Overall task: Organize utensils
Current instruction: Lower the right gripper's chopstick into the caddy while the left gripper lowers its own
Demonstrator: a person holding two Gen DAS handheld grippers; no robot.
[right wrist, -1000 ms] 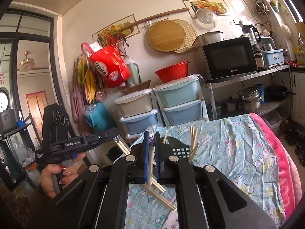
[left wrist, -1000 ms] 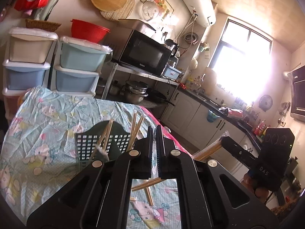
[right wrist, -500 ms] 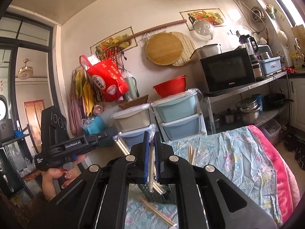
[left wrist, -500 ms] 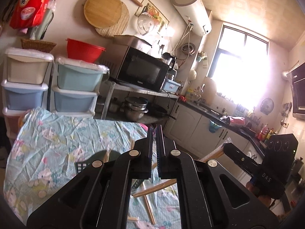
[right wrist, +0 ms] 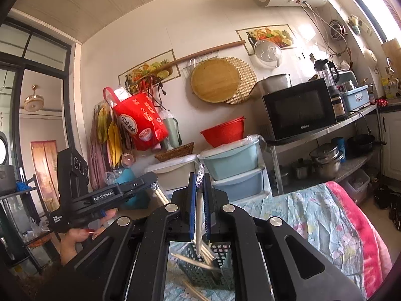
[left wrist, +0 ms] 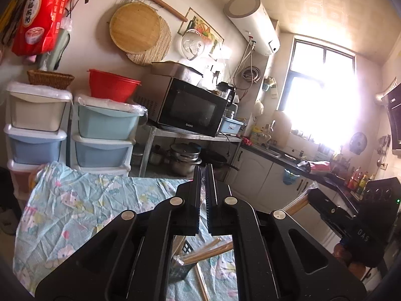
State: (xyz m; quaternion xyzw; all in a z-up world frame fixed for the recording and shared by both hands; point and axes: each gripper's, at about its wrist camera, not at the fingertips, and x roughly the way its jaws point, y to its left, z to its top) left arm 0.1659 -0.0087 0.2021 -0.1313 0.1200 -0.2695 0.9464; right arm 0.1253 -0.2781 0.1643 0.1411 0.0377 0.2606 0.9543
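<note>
Both grippers have risen above the dark green perforated plastic basket (right wrist: 220, 263); the left gripper (left wrist: 205, 195) pinches a clear plastic wrapper (left wrist: 207, 200), and the right gripper (right wrist: 199, 200) pinches a clear-wrapped pair of wooden chopsticks (right wrist: 199, 225).

I'm in a home kitchen: microwave (left wrist: 188, 110) on its shelf, pots (left wrist: 184, 156) beneath, water heater (left wrist: 253, 23) overhead.

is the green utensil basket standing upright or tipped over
Upright. In the right wrist view the green basket stands on the tablecloth with its open top up, and chopsticks lean out of it.
</note>
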